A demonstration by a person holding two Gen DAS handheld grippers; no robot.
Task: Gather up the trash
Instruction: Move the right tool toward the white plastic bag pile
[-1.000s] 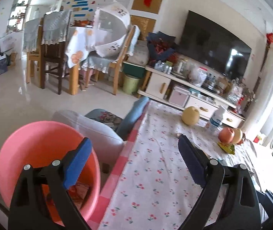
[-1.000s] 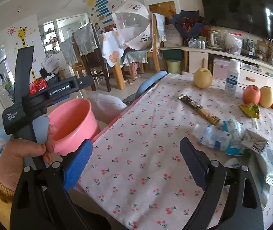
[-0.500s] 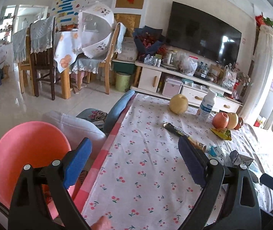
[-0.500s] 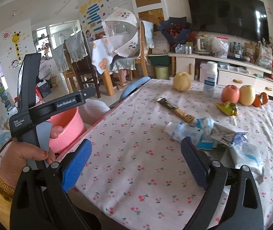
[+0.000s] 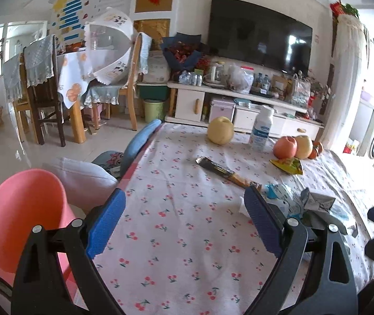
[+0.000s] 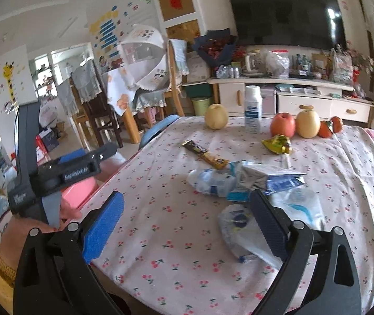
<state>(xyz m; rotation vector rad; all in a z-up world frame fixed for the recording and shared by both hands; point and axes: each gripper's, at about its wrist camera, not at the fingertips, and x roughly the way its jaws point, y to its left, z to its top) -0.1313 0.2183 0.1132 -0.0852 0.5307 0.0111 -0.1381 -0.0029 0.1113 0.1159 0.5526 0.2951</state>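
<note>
In the left wrist view, the left gripper hangs over the cherry-print tablecloth with its blue pads spread wide and nothing between them. A pink basin sits off the table edge at about 9 o'clock. The snack-bar wrapper lies at 1 o'clock, with a crumpled heap of plastic wrappers just beyond the right-hand pad at 3 o'clock. A yellow-green packet rests near the apple, farther out at 1 o'clock.

In the right wrist view, the right gripper is likewise agape and empty above the cloth. A clear plastic bag lies partly behind its right-hand pad at 3 o'clock, perhaps touching it, though the overlap hides the contact. The wrapper heap sits at 12 to 1 o'clock, the snack-bar wrapper beyond it. At 9 o'clock the person's left hand grips the other tool's handle.
</note>
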